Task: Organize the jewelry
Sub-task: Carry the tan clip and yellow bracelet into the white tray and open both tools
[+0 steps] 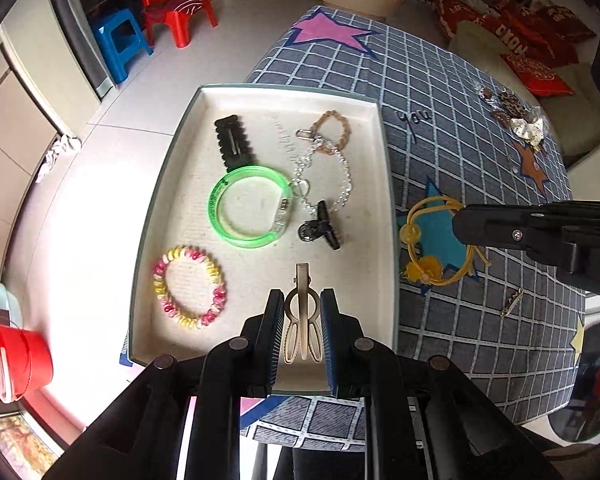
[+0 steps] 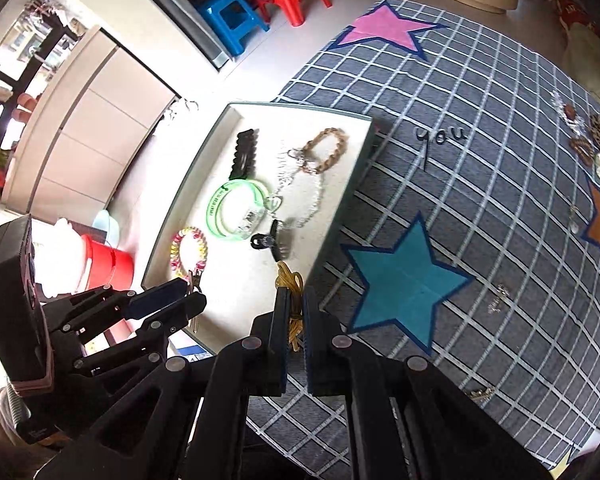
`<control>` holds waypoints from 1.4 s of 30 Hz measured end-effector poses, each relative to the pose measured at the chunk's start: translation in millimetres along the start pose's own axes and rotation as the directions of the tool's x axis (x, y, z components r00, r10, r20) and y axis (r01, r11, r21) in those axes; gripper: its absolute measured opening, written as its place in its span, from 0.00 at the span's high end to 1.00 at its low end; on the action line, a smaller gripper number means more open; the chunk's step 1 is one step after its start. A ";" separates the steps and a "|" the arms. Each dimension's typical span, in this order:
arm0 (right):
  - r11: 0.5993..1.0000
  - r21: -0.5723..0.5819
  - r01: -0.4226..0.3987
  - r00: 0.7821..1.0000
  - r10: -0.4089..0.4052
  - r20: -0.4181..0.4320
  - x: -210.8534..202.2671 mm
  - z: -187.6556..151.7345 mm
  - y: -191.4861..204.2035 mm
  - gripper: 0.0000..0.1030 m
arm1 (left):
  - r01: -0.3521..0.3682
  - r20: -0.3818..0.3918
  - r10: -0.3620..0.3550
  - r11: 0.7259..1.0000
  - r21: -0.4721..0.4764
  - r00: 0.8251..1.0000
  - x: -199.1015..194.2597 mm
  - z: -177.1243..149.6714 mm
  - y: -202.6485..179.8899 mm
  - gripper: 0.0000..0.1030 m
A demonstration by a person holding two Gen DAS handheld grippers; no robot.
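A white tray [image 1: 168, 208] sits on the checked cloth and holds a green bangle [image 1: 247, 206], a pink-yellow coil bracelet [image 1: 189, 286], a black hair clip [image 1: 234, 142], a silver chain [image 1: 342, 178], a bead bracelet [image 1: 332, 132] and a small black claw clip [image 1: 322, 230]. My left gripper [image 1: 302, 320] is shut on a beige hair clip [image 1: 302, 312] over the tray's near edge. My right gripper [image 2: 295, 312] is shut on a yellow hair tie [image 2: 291, 280], which hangs above the cloth right of the tray in the left wrist view [image 1: 432, 240].
More jewelry [image 1: 514, 114] lies at the cloth's far right. A small pin [image 1: 511, 302] lies on the cloth near the right gripper. A red bucket [image 1: 24, 360] stands on the floor to the left. Red and blue stools [image 1: 148, 28] stand beyond.
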State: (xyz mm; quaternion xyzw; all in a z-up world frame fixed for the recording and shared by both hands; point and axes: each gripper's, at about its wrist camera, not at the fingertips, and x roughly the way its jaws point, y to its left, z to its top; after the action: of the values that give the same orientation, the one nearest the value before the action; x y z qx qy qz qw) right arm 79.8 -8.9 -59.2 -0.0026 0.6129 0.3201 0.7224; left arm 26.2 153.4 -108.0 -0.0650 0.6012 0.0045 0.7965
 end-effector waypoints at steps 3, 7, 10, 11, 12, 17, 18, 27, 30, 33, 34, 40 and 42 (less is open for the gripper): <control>0.999 -0.023 -0.030 0.999 0.029 -0.042 18.5 5.9 11.4 0.94 | -0.012 -0.021 0.011 0.999 -0.030 1.000 11.4 -2.3 12.0 0.75; 0.998 -0.031 -0.048 0.993 0.045 -0.108 49.4 10.3 20.1 0.94 | -0.024 -0.050 0.021 0.998 -0.052 0.999 28.7 -4.5 19.7 0.75; 0.998 -0.028 -0.053 0.988 0.048 -0.149 70.6 12.0 21.9 0.94 | -0.036 -0.064 0.033 0.998 -0.054 0.997 39.5 -4.9 21.2 0.75; 0.998 -0.029 -0.051 0.986 0.046 -0.161 77.0 12.8 21.9 0.94 | -0.042 -0.066 0.039 0.998 -0.052 0.997 42.9 -4.5 21.2 0.75; 0.998 -0.029 -0.047 0.984 0.041 -0.173 83.3 14.3 22.2 0.94 | -0.047 -0.071 0.043 0.998 -0.052 0.997 46.6 -4.0 21.3 0.75; 0.999 -0.038 -0.026 0.977 0.017 -0.214 107.4 18.7 20.6 0.94 | -0.066 -0.093 0.059 0.995 -0.069 0.994 61.9 -1.3 23.6 0.75; 0.999 -0.038 -0.020 0.977 0.011 -0.215 110.0 19.8 19.4 0.94 | -0.068 -0.096 0.060 0.995 -0.074 0.994 64.1 -0.8 24.2 0.75; 0.999 0.007 0.033 0.982 -0.031 -0.187 117.2 40.0 0.7 0.94 | -0.104 -0.101 0.096 0.991 -0.085 0.990 76.0 0.5 25.9 0.75; 0.999 0.010 0.043 0.982 -0.041 -0.185 118.5 44.2 -2.7 0.94 | -0.120 -0.098 0.113 0.990 -0.071 0.989 77.0 1.3 22.9 0.75; 0.999 0.013 0.048 0.979 -0.045 -0.197 122.8 45.2 -5.2 0.94 | -0.133 -0.103 0.125 0.989 -0.070 0.987 76.4 2.0 21.5 0.75; 0.999 0.013 0.050 0.978 -0.046 -0.202 123.7 44.9 -5.0 0.94 | -0.138 -0.107 0.130 0.988 -0.072 0.986 76.8 2.4 20.6 0.75; 0.999 -0.002 0.052 0.979 -0.051 -0.197 120.5 43.2 -0.5 0.93 | -0.162 -0.122 0.152 0.984 -0.074 0.981 73.9 5.8 11.8 0.75; 0.999 -0.007 0.051 0.980 -0.051 -0.192 117.4 43.6 3.0 0.92 | -0.168 -0.118 0.160 0.983 -0.067 0.980 70.2 5.5 8.4 0.75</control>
State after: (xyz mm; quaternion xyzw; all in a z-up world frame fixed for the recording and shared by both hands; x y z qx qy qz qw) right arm 122.1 64.7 -151.4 -0.0500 0.6790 0.3006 0.6679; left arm 50.2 157.4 -174.7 -0.0457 0.6478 0.0895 0.7552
